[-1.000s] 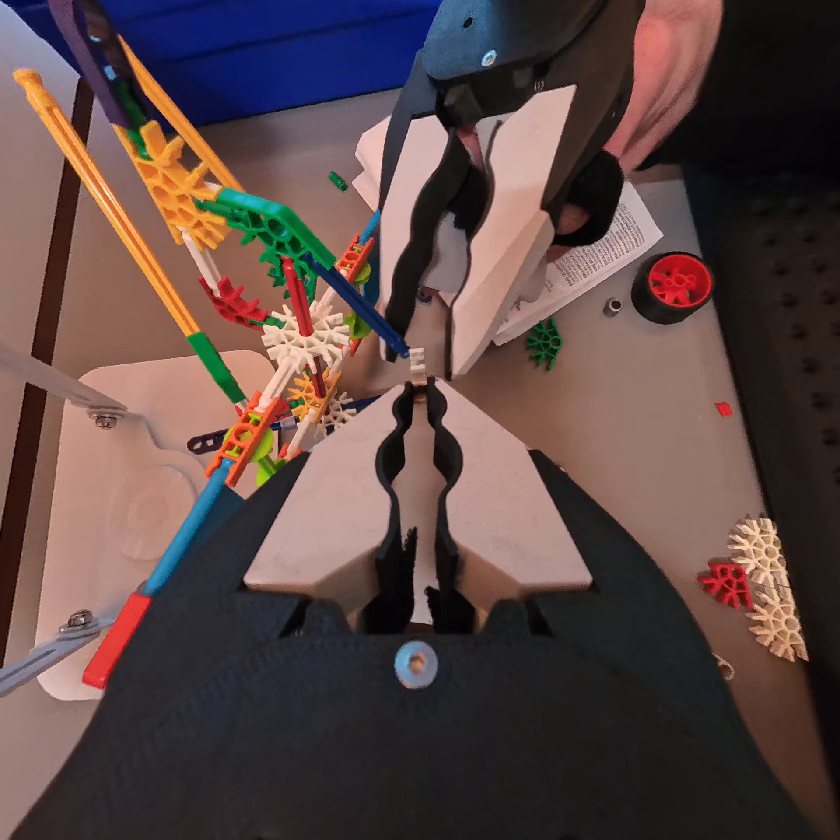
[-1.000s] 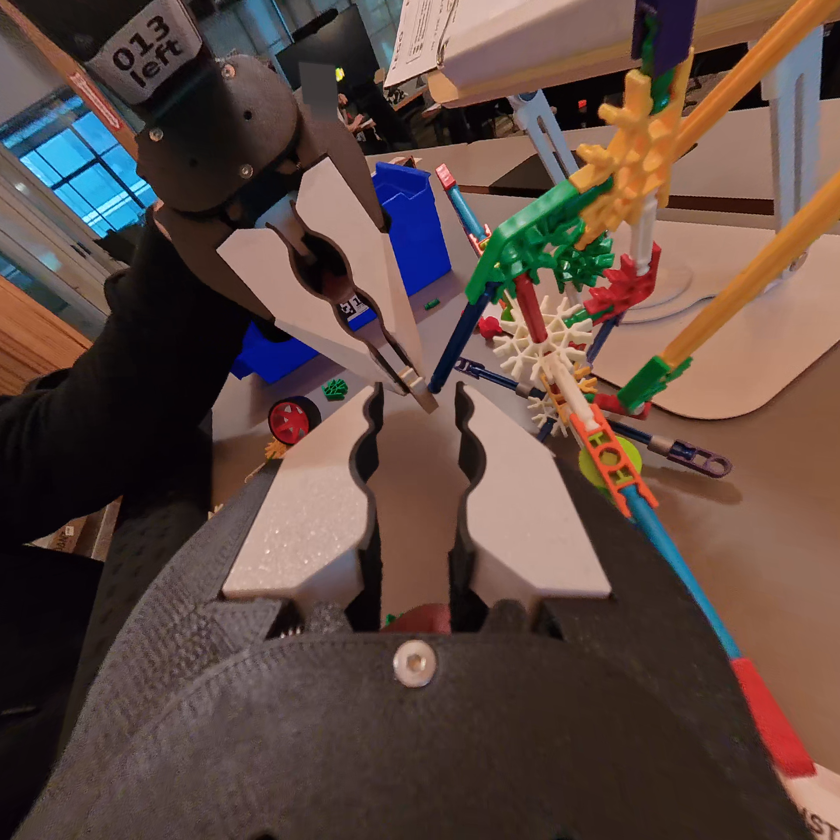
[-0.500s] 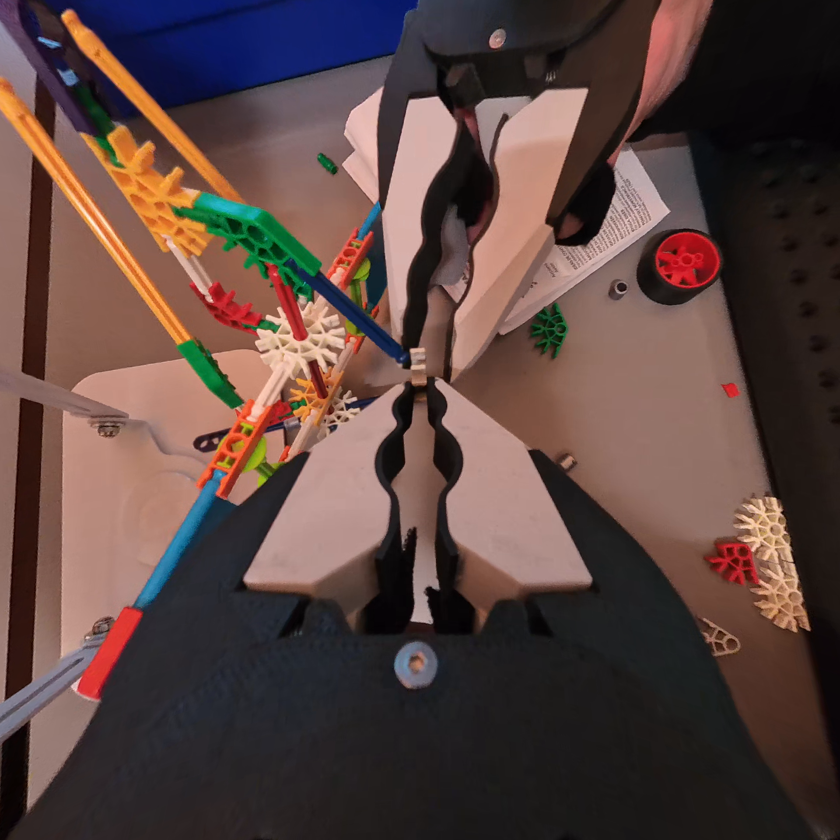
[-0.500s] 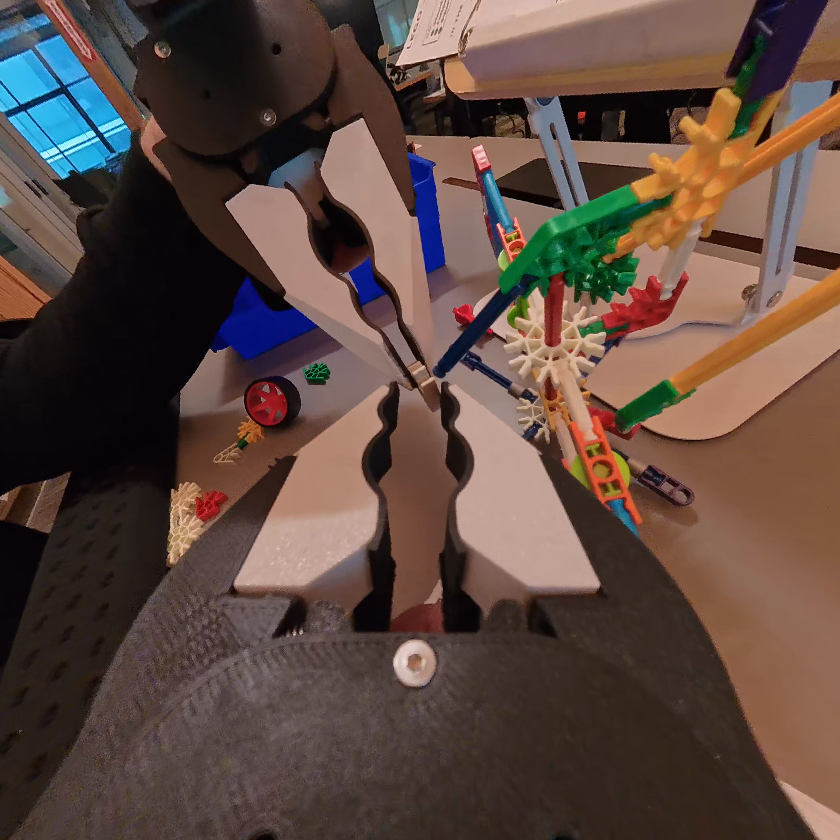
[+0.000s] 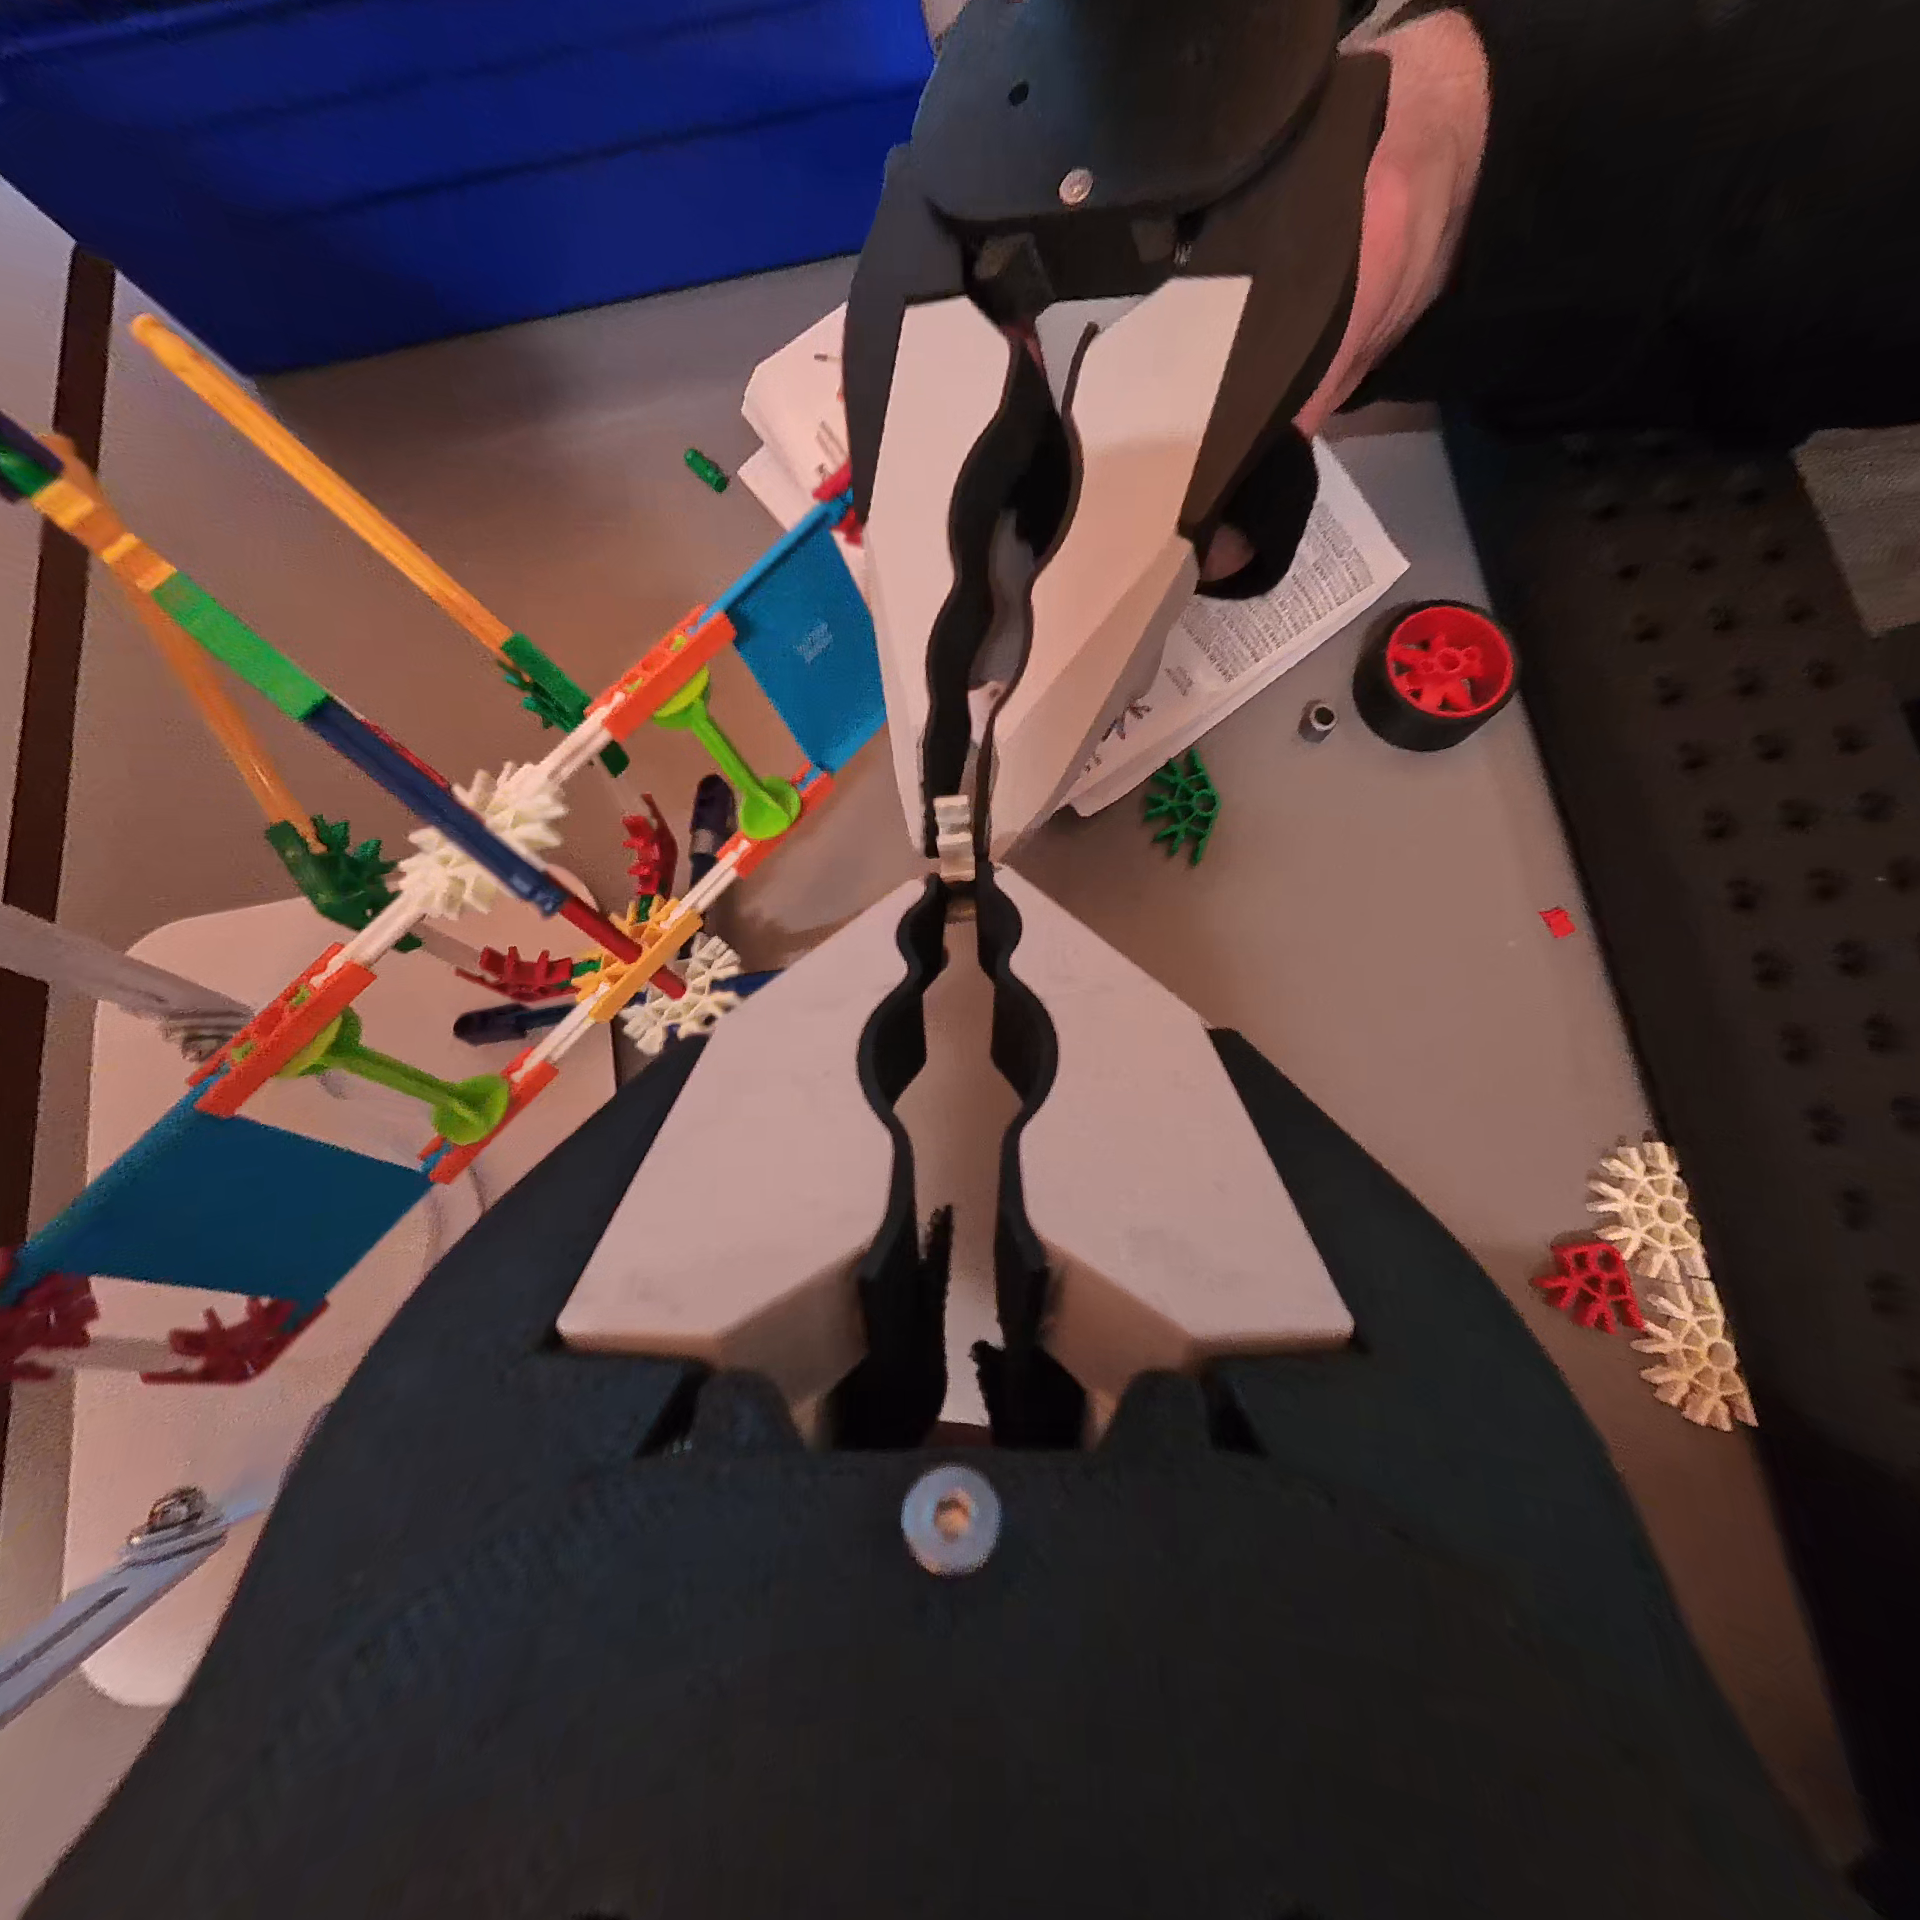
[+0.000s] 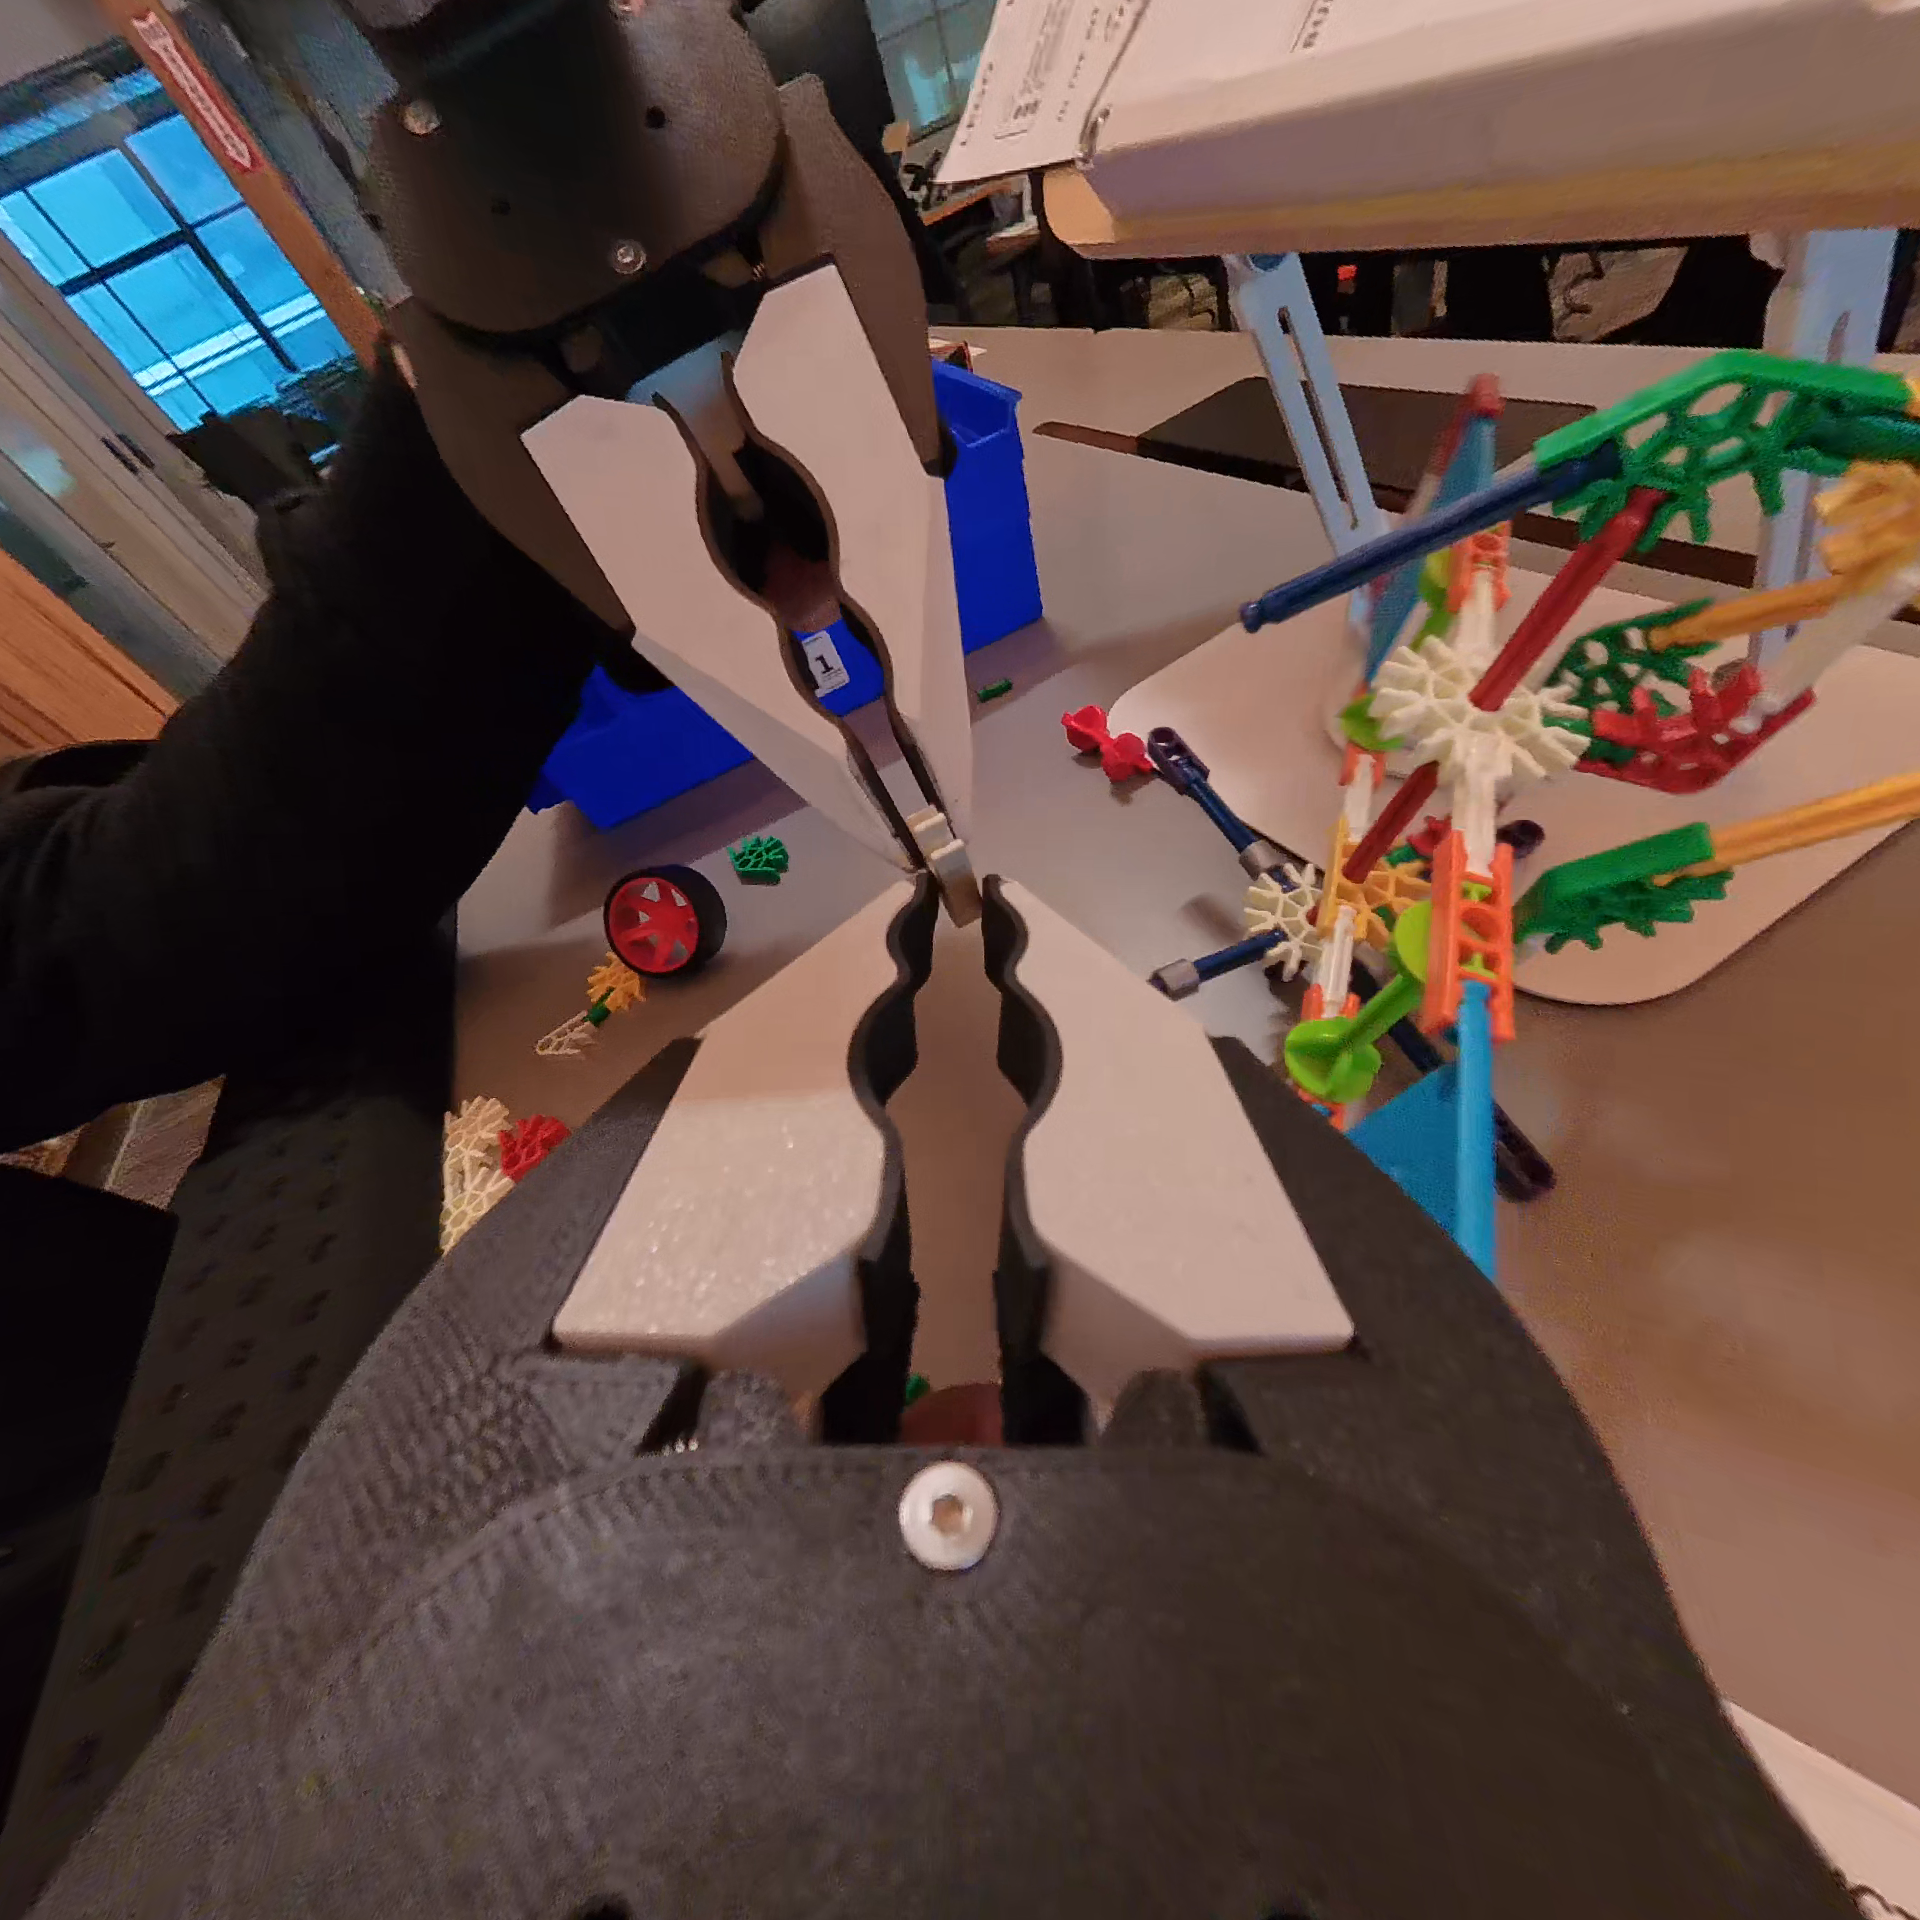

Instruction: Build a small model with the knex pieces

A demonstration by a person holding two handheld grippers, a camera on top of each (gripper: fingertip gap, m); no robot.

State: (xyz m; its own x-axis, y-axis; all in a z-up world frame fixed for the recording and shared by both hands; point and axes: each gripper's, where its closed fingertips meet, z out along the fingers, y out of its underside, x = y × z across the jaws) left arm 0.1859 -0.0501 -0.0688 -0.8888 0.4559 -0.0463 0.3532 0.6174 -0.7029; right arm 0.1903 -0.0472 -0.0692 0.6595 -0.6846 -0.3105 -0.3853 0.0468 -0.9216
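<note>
Pinching grey connector piece point(image 5: 953, 831) tip-to-tip: I'm clamping left gripper point(image 5: 954, 891) and right gripper point(image 6: 953, 896) narrow on it, mid-air, toy rod structure point(image 5: 499, 821) sitting left.

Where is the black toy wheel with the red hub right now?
In the left wrist view the black toy wheel with the red hub lies on the tabletop at upper right, beside the printed paper sheet and a small grey sleeve.

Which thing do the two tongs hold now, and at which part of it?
Both grip one small grey connector piece, end to end: the left tongs pinch its near end, the right tongs its far end.
</note>
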